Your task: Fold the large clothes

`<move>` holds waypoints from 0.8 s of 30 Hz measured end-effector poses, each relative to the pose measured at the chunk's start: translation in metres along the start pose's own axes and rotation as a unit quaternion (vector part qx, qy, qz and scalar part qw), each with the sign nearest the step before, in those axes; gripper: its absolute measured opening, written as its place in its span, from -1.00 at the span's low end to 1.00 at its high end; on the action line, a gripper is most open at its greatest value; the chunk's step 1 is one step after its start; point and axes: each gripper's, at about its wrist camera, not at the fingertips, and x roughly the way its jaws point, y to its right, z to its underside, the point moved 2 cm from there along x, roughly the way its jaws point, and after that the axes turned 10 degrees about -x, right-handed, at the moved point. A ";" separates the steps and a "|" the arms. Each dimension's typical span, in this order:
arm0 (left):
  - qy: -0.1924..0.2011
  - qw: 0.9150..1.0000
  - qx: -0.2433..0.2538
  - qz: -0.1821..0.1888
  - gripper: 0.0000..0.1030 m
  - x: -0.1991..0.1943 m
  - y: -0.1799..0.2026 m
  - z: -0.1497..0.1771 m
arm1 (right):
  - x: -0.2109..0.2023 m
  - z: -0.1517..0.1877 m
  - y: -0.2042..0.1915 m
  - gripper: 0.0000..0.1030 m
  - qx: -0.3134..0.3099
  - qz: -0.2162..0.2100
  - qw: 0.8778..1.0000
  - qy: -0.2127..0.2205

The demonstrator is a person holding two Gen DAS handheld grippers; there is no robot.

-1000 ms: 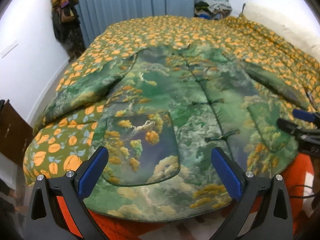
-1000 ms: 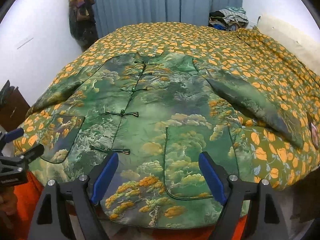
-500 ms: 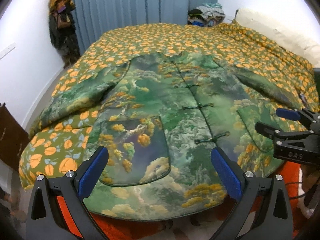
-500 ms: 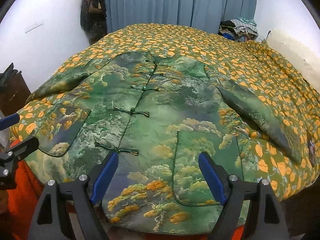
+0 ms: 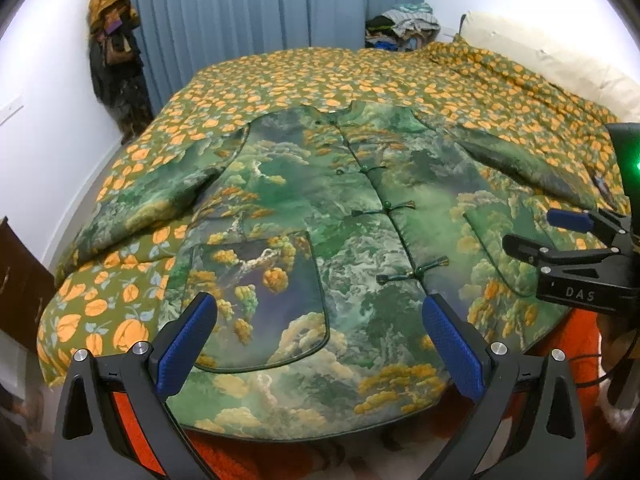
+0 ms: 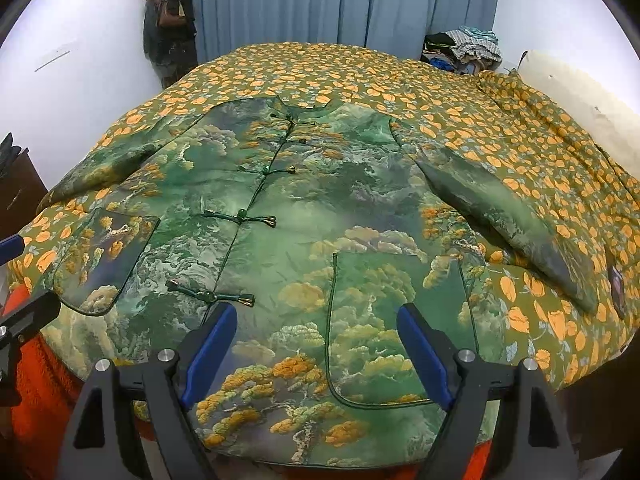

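A large green jacket (image 5: 352, 216) (image 6: 304, 208) with a tree-and-cloud print, knot buttons and two patch pockets lies flat, front up, on the bed, sleeves spread to both sides. Its hem hangs at the bed's near edge. My left gripper (image 5: 320, 320) hovers open above the hem by the left pocket, nothing between its blue pads. My right gripper (image 6: 316, 328) hovers open above the right pocket, also holding nothing. The right gripper (image 5: 560, 236) shows at the right edge of the left wrist view, and the left gripper's fingers (image 6: 16, 316) show at the left edge of the right wrist view.
The bed carries a green quilt (image 5: 328, 76) with orange fruit print. An orange cover (image 6: 36, 392) hangs below the near edge. A pile of clothes (image 6: 464, 50) sits at the far corner, a pale pillow (image 5: 532, 52) at right. Dark clothing (image 5: 116, 56) hangs by the blue curtain. A brown cabinet (image 5: 20, 280) stands left.
Both views have tipped and drifted slightly, so the jacket sits a little differently in frame. The jacket has not moved and both grippers stay open.
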 end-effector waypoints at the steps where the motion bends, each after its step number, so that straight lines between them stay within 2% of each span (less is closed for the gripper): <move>1: 0.001 1.000 -0.001 0.001 0.98 -0.001 0.000 0.000 | -0.001 0.000 0.000 0.63 0.000 0.001 1.000 0.001; 16: 0.000 1.000 0.010 -0.017 0.98 0.000 0.001 0.002 | -0.003 -0.002 0.012 0.63 0.019 0.005 1.000 0.008; 19: 0.010 1.000 0.008 -0.023 0.98 -0.003 -0.004 0.002 | -0.005 -0.002 0.039 0.63 0.053 0.002 0.998 0.018; 24: 0.002 1.000 -0.004 -0.027 0.98 0.003 -0.012 0.005 | -0.010 0.019 0.128 0.63 0.152 0.014 0.987 0.043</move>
